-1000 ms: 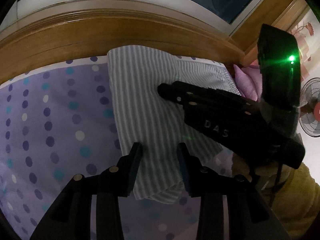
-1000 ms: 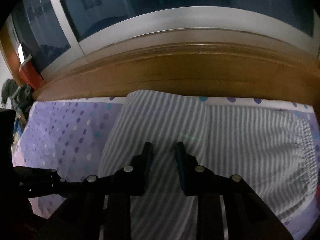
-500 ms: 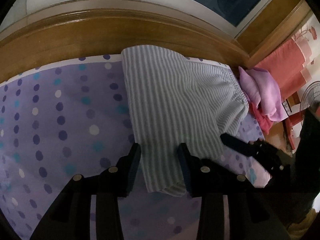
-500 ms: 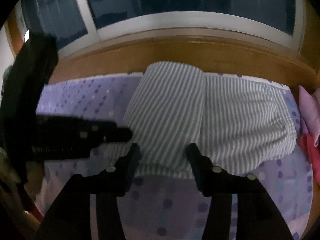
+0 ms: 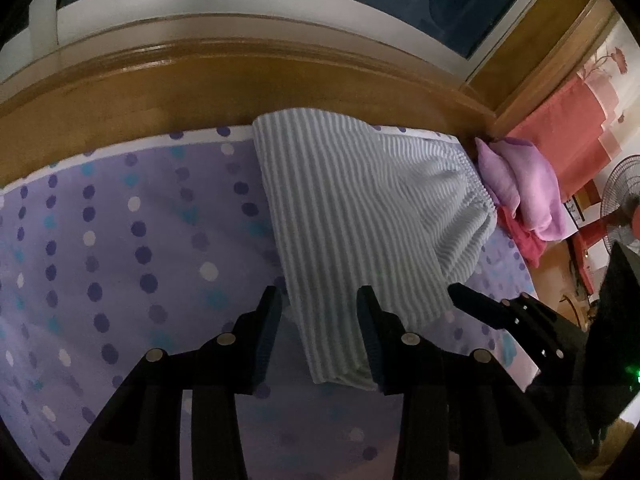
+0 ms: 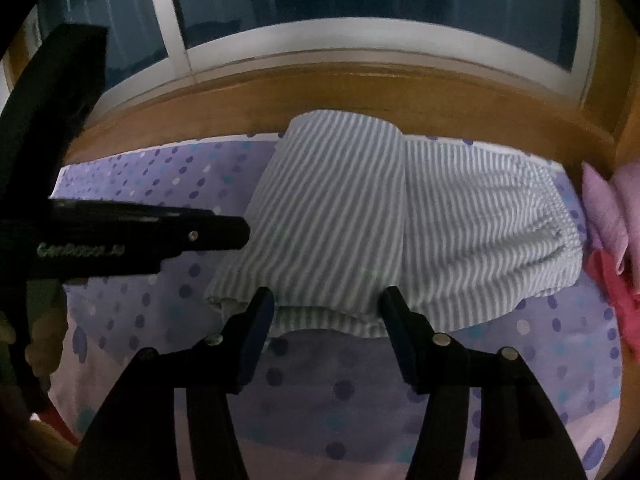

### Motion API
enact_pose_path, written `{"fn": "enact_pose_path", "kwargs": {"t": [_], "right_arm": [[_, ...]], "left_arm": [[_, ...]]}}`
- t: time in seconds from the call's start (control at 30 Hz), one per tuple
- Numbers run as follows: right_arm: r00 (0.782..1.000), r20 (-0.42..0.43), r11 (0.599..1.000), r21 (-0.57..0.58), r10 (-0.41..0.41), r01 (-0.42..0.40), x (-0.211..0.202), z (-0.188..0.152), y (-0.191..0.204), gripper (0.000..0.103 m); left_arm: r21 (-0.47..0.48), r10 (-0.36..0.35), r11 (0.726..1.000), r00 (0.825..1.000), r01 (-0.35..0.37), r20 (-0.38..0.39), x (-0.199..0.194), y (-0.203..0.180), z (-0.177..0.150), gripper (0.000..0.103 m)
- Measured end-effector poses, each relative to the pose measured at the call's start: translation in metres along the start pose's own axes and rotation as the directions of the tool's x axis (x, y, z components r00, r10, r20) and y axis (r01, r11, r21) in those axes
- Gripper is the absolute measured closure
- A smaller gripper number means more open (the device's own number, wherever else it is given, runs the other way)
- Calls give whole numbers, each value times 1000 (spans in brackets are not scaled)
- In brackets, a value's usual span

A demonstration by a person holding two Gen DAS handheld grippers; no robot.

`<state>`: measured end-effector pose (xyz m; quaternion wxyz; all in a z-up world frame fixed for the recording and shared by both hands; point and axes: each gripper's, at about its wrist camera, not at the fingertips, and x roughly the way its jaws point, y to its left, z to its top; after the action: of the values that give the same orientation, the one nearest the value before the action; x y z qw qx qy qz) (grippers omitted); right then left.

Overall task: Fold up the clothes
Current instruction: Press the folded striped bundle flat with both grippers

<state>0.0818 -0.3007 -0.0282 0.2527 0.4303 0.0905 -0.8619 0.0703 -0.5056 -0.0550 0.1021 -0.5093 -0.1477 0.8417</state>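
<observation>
A grey-and-white striped garment lies folded on the purple dotted bed sheet, one half laid over the other and the gathered waistband at the right. My left gripper is open, its fingers standing either side of the fold's near left corner without pinching it. My right gripper is open just in front of the garment, with the near hem showing between its fingertips. Each gripper also shows in the other's view: the right gripper at the lower right, the left gripper at the left.
A wooden headboard runs along the far side of the bed, with a window above it. Pink cushions and a red cloth lie just right of the waistband. A fan stands beyond the bed at the right.
My right gripper has opened wide and drawn back off the garment to its near edge. The left gripper has stayed in place, open as before.
</observation>
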Motion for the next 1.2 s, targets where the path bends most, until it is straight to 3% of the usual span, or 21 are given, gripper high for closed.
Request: {"fn": "enact_pose_path", "kwargs": {"t": [0.27, 0.43, 0.6, 0.8, 1.07, 1.2], "right_arm": [[997, 68, 999, -42, -29, 32, -10, -6, 27, 43], [994, 99, 989, -135, -41, 54, -12, -5, 49, 40], [994, 105, 980, -197, -2, 23, -4, 1, 61, 39], [994, 109, 977, -213, 17, 6, 8, 4, 64, 39], [996, 92, 987, -158, 5, 10, 44, 4, 53, 38], [996, 92, 983, -185, 3, 14, 48, 3, 57, 30]], "left_arm": [[28, -12, 1000, 1000, 11, 24, 3, 8, 11, 64], [39, -5, 999, 999, 4, 42, 0, 8, 17, 64], [43, 28, 999, 998, -30, 49, -2, 6, 15, 64], [-64, 15, 998, 998, -11, 54, -8, 30, 24, 64], [-200, -97, 974, 995, 102, 34, 14, 53, 36, 64], [-211, -124, 969, 992, 125, 18, 26, 51, 31, 64]]}}
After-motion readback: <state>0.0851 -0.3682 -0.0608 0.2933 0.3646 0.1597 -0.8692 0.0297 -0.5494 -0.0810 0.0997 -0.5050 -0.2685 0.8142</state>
